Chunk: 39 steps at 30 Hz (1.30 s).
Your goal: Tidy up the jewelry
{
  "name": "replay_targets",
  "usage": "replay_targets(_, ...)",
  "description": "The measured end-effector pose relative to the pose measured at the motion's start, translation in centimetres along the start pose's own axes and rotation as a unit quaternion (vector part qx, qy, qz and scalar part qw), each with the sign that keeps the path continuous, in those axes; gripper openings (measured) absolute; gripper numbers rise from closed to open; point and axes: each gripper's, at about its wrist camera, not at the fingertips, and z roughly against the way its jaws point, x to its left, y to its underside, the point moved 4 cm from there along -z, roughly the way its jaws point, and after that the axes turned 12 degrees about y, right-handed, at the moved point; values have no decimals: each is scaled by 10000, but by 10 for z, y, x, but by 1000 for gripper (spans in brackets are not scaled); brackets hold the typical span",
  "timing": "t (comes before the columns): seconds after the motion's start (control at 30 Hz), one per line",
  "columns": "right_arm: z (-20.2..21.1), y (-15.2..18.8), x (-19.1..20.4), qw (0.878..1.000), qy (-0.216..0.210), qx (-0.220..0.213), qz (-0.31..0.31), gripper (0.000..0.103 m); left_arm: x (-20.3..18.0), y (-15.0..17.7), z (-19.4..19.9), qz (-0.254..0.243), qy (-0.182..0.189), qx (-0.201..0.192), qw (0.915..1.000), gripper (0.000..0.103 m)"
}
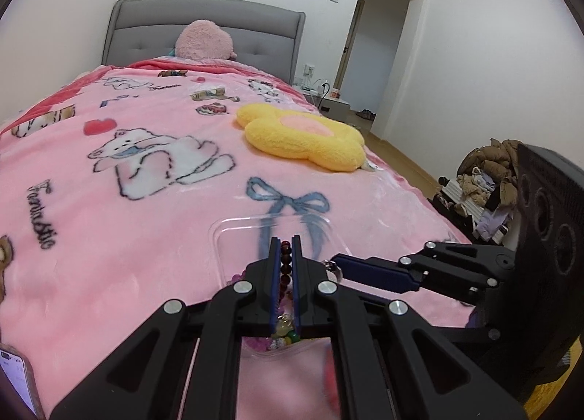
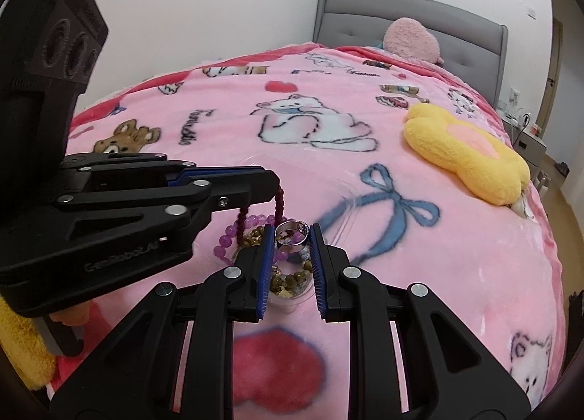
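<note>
My left gripper (image 1: 285, 241) is shut on a dark red bead bracelet (image 1: 285, 266), which hangs from it over a clear plastic tray (image 1: 233, 233) on the pink blanket. In the right wrist view the left gripper (image 2: 272, 182) comes in from the left with the dark red bracelet (image 2: 279, 206) dangling. My right gripper (image 2: 292, 232) is shut on a silver ring (image 2: 291, 235), held just above a pile of jewelry: a purple bead bracelet (image 2: 233, 233) and an olive-brown bead bracelet (image 2: 295, 277). The right gripper (image 1: 337, 261) also shows in the left wrist view.
A yellow flower cushion (image 1: 304, 137) lies on the bed to the right. A pink plush (image 1: 204, 41) sits at the grey headboard. A phone (image 1: 18, 380) lies at the left edge. A pile of clothes (image 1: 485, 171) is on the floor beside the bed.
</note>
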Motion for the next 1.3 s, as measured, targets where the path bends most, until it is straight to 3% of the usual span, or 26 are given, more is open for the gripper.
replay_targets(0.2, 2, 1, 1, 10000, -10, 22, 4, 20, 8, 4, -2, 140, -31, 42, 9999, 6)
replay_targets(0.37, 4, 2, 2, 10000, -6, 50, 27, 22, 9, 6, -1, 176, 60, 36, 9998, 14)
replay_targets(0.47, 9, 2, 1, 10000, -24, -2, 7, 30, 6, 6, 4, 146, 126, 3, 9998, 27)
replay_targets(0.6, 19, 1, -2, 9999, 56, -103, -10, 33, 3, 4, 17, 144, 197, -171, 9996, 30)
replay_targets(0.67, 27, 4, -7, 9997, 52, -210, -69, 43, 3, 3, 26, 169, 236, -284, 9992, 38)
replay_targets(0.73, 36, 7, -15, 9992, 73, -359, -170, 57, 2, 4, 36, 119, 182, -437, 9988, 58)
replay_targets(0.8, 40, 10, -21, 9985, 114, -478, -241, 62, 0, 7, 43, -31, 65, -588, 9982, 73)
replay_targets(0.9, 43, 17, -29, 9975, -12, -630, -328, 77, -5, 15, 50, -369, -175, -673, 9969, 83)
replay_targets(1.1, 51, 26, -42, 9953, -96, -868, -430, 95, -10, 32, 59, -520, -226, -720, 9958, 94)
replay_targets(1.3, 51, 31, -43, 9947, -32, -939, -406, 95, -9, 39, 65, -451, -235, -879, 9948, 98)
